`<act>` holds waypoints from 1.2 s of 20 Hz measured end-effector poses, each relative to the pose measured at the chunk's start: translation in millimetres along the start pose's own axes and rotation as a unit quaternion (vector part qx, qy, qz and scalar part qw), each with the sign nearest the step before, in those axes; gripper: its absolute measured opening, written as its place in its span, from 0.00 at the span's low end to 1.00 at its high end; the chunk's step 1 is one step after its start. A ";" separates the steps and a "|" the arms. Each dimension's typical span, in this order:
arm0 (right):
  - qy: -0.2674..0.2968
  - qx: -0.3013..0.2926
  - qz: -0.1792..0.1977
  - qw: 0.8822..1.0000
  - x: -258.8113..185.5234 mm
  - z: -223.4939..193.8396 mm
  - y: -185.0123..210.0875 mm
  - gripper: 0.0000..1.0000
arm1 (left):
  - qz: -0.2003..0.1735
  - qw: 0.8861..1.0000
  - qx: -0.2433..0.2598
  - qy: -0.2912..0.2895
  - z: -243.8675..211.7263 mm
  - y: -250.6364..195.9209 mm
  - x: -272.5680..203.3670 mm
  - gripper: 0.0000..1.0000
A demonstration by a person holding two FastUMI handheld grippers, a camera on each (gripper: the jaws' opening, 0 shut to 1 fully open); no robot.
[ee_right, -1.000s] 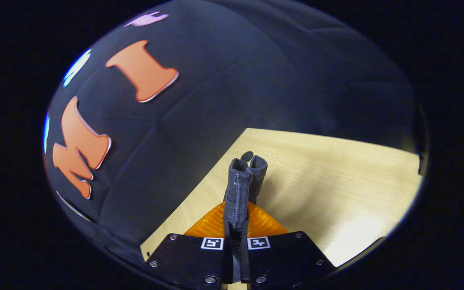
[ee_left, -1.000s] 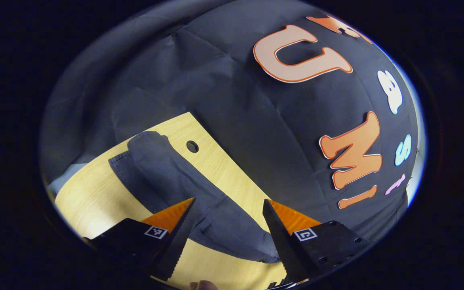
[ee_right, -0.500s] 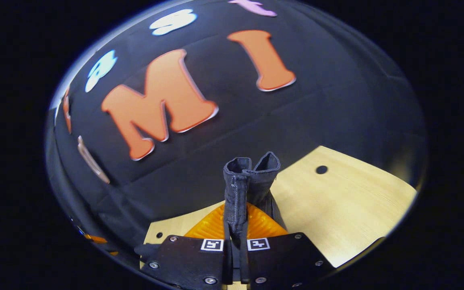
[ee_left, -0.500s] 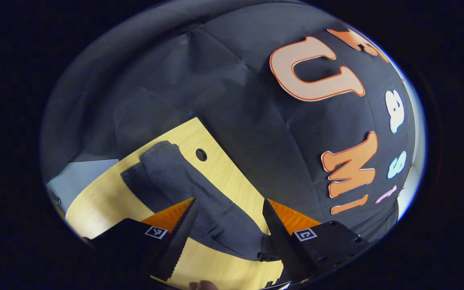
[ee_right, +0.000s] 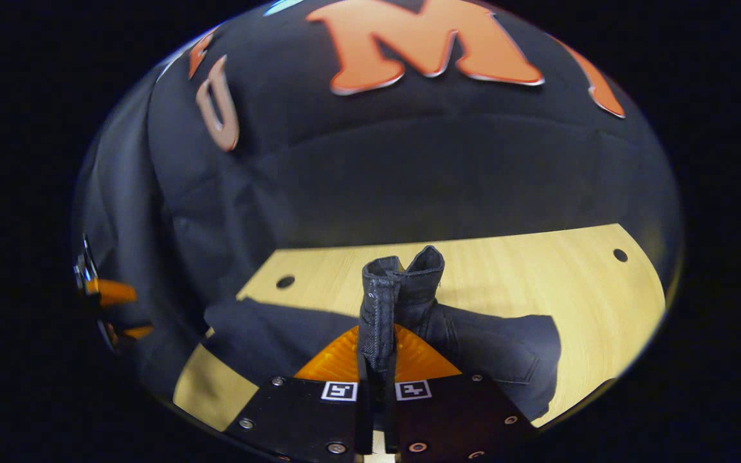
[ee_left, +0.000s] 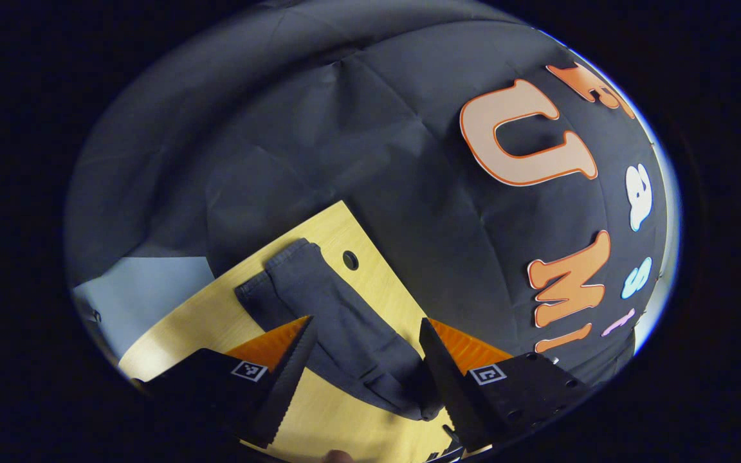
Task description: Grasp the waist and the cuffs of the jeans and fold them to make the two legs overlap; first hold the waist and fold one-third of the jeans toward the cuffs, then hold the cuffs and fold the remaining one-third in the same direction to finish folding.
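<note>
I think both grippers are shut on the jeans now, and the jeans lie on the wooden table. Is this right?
Not quite. Only the right gripper is shut on the jeans: the right gripper view shows a bunched denim edge pinched between its jaws. In the left gripper view, the left gripper has its jaws wide apart above the jeans, gripping nothing. The jeans do lie on the wooden table.

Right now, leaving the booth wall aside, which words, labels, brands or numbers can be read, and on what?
Readable text: none.
The square markers on the left gripper and the right gripper: coded patterns, no words.
The jeans: no label or brand legible.
</note>
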State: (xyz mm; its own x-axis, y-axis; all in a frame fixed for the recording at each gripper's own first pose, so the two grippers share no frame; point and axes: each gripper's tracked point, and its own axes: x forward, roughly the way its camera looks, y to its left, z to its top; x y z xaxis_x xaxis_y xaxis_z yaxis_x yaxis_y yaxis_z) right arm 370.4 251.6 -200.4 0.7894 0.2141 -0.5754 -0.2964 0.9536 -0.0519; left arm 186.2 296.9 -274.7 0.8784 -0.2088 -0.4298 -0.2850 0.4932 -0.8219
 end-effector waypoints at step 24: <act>0.077 -0.047 0.001 0.996 -13.4 32.3 18.3 0.07 | 0.014 0.995 -0.095 -0.005 -2.1 62.3 24.4 0.98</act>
State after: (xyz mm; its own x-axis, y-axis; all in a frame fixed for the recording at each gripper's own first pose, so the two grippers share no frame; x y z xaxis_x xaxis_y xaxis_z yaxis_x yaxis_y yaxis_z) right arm 371.8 273.0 -167.3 0.6994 0.1734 -0.6933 -0.3517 0.9280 -0.1227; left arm 189.1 320.8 -337.2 0.8726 -0.1880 -0.4509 -0.3764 0.3294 -0.8659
